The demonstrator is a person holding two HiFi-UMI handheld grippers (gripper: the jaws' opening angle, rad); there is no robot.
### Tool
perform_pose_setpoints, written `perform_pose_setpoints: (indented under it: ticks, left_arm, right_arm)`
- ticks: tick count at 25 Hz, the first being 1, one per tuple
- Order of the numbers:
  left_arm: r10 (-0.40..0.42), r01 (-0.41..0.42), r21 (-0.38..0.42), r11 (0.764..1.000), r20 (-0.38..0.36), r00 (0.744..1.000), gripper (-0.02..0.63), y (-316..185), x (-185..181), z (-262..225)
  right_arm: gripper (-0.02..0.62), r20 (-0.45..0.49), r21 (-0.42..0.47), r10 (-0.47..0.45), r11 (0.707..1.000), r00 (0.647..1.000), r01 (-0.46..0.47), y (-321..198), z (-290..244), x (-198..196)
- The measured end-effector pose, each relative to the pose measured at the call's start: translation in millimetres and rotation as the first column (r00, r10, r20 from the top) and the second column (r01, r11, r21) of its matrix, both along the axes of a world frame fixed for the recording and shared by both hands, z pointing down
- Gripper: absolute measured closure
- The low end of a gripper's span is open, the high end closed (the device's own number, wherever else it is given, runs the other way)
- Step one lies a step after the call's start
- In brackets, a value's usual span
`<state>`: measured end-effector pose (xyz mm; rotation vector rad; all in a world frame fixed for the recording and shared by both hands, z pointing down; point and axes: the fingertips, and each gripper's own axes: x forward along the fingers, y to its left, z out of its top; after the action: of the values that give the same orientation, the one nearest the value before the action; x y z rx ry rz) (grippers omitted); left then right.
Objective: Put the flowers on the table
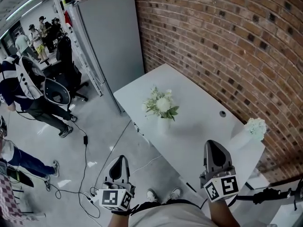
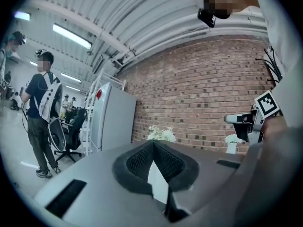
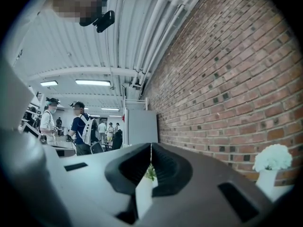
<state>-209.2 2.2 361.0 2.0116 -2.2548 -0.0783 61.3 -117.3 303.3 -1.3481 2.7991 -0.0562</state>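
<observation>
Currently left tool point(image 1: 119, 161) is closed with nothing in it, held level over the floor point(image 1: 94, 141), just short of the white worktop point(image 1: 189, 141). Mid-worktop the big flower bunch point(image 1: 161, 105) stands upright in its white vase point(image 1: 164, 125), well clear of both tools. Right tool point(image 1: 215, 148) is likewise closed and empty at the worktop's near end, and the small white flowers point(image 1: 256, 126) stand upright at the worktop's right edge by the brick wall point(image 1: 227, 41).

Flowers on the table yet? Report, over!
Left claw shut, empty. Right claw shut, empty. Flowers on table, second bunch at its edge. Nothing in the way.
</observation>
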Motion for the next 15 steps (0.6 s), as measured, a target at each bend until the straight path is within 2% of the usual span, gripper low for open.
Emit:
perform_pose_setpoints:
  ticks: [15]
  left_arm:
    - [0.04,-0.04,0.009,0.999,0.013,0.999,0.598,-15,11,1]
  right_arm:
    - [0.578,-0.026,0.007,0.011,1.0,1.0,-0.01,-7,0,9]
